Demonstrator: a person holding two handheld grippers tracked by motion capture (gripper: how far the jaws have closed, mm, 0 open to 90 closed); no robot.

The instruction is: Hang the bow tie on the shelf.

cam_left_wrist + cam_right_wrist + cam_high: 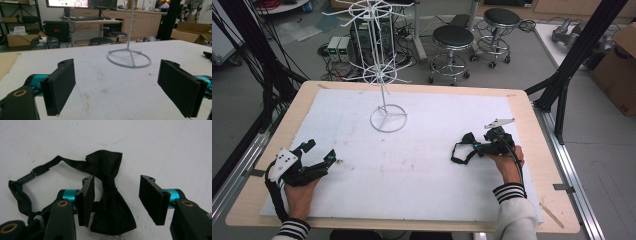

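Left gripper point(319, 154) rests low at the near-left of the white mat point(422, 165), jaws spread on nothing, probably parked on standby. Right gripper point(116, 200) at mid-right stands over the black bow tie point(110, 195), jaws spread either side of its knot, not yet pinching; strap point(23, 185) trails left. White wire rack point(384, 70) stands far-centre, likely the hanging spot.

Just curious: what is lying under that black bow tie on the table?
Under the black fabric bow tie lies the white foam table cover, with dark specks near its lower edge. Whatever sits directly beneath it is covered.
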